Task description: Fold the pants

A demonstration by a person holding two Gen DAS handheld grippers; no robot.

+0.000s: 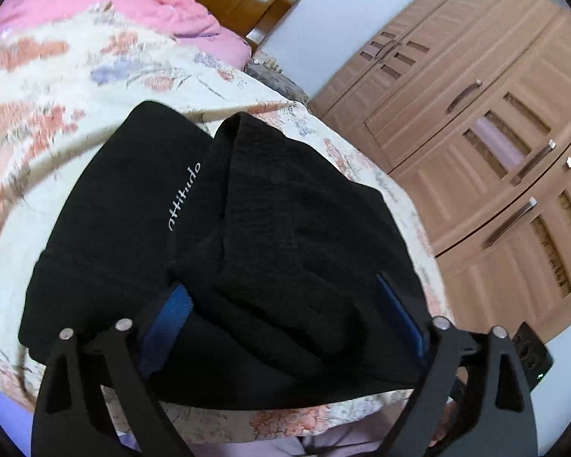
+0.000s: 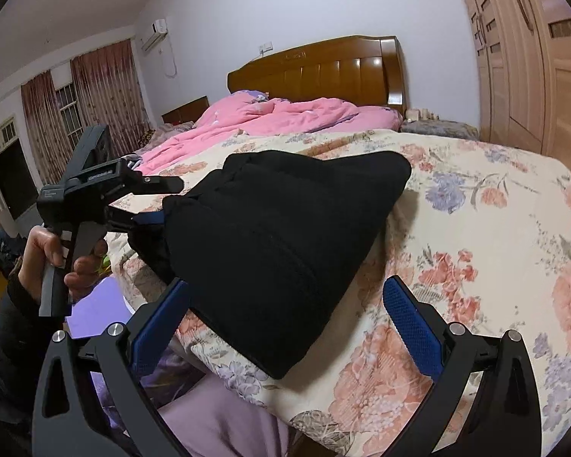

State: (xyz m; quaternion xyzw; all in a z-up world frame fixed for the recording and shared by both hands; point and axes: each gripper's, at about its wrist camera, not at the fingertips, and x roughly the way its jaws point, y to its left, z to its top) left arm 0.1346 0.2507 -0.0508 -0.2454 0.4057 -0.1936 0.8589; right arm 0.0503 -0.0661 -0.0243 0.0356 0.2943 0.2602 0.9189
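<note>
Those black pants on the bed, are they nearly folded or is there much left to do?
Mostly done, it seems: the black pants lie in a compact, layered bundle on the floral bedspread. In hand: the right gripper stands open, touching nothing, and the left gripper straddles the bundle's near end with its jaws wide. Left: perhaps squaring the slightly lumpy near edge, or one more fold.

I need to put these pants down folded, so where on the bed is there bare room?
Free: floral bedspread between black pants and wardrobe. Crowded: pink quilt by the headboard; left gripper at the pants' left edge.
</note>
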